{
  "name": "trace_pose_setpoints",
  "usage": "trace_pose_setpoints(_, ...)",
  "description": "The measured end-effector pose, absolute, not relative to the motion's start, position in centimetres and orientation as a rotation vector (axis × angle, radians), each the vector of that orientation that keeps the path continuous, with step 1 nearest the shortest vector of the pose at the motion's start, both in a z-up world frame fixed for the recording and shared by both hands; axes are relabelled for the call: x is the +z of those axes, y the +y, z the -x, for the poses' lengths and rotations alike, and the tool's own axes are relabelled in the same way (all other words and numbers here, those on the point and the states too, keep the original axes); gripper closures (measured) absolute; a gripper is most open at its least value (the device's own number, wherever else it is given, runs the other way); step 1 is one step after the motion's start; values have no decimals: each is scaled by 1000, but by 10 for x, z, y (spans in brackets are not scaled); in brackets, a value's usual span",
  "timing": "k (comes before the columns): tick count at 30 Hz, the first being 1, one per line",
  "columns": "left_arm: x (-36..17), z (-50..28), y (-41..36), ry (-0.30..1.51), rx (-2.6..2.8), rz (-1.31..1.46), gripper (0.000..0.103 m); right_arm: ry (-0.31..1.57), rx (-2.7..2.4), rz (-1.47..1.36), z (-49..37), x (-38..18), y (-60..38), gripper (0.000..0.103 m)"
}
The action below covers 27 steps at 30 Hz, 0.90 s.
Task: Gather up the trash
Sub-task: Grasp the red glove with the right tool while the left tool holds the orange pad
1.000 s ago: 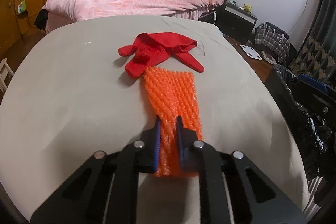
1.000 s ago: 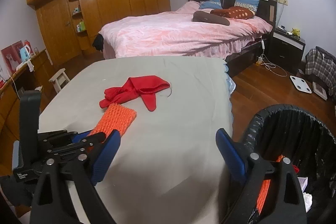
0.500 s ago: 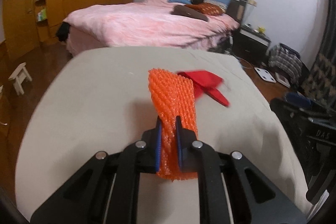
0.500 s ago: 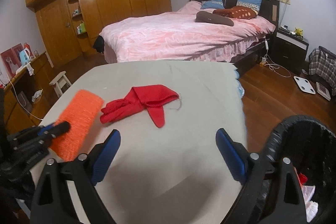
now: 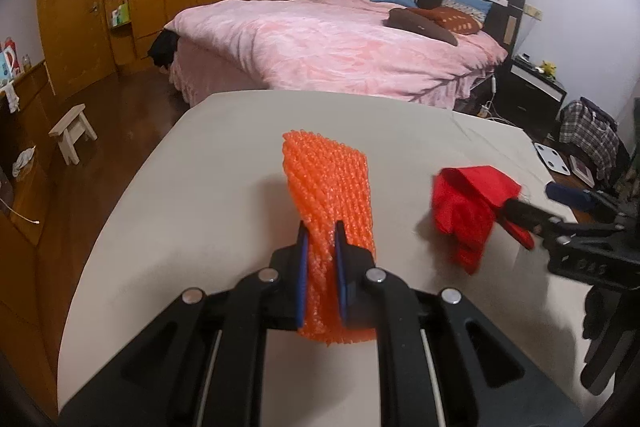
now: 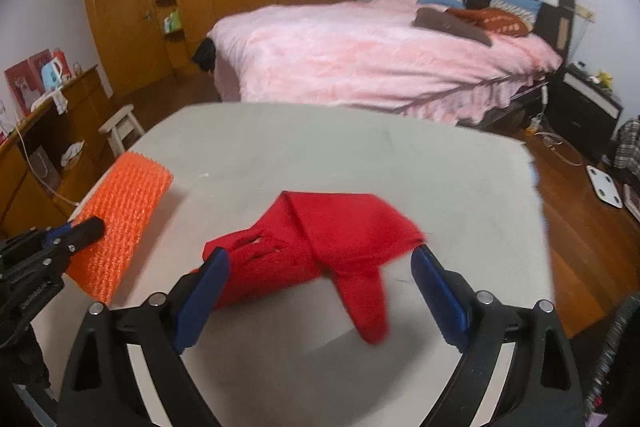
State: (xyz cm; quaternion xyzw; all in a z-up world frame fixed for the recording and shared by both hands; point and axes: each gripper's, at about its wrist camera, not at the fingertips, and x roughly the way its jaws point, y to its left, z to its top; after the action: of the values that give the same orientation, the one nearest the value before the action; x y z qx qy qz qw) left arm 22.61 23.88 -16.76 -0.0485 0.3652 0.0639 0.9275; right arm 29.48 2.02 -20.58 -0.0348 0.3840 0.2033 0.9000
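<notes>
Gripping the orange foam net (image 5: 332,195), the left gripper (image 5: 322,259) is above the grey table (image 5: 224,163).
Ahead, a pink bed (image 5: 340,47); the right gripper (image 6: 320,291), jaws apart, straddles the red cloth (image 6: 320,239) on that table.

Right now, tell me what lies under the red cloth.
The red cloth lies on the grey table, between the right gripper's open jaws. Whatever sits beneath its folds is covered.

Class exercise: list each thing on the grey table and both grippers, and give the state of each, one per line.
orange foam net: clamped, lifted off the table.
red cloth: crumpled, lying loose on the table.
left gripper: shut on the orange foam net.
right gripper: open, its fingers either side of the red cloth, not pressing it.
grey table: bears the red cloth.
</notes>
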Motion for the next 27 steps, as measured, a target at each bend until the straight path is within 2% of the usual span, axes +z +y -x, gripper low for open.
trace_pose_setpoints(8,-179,-238,245,774,149,112,92,871,424,95,-322,-230,42,12)
trace_pose_setpoints(13,-183,-241,244,782,152,116,92,879,428,113,-324,-235,45,31)
trace_pose_setpoints(15,-184,-242,244,784,154,121,92,875,424,120,-325,-234,44,50)
trace_pose_setpoints(18,-182,-242,244,783,157,128,92,877,421,112,-325,-233,40,69)
trace_pose_setpoints(21,-180,-244,241,780,159,125,92,877,427,126,-321,-232,39,81)
trace_pose_setpoints(24,-178,-242,237,777,158,116,92,882,443,106,-315,-228,35,87)
trace_pose_setpoints(27,-173,-239,234,770,154,110,92,860,458,59,-305,-216,24,87)
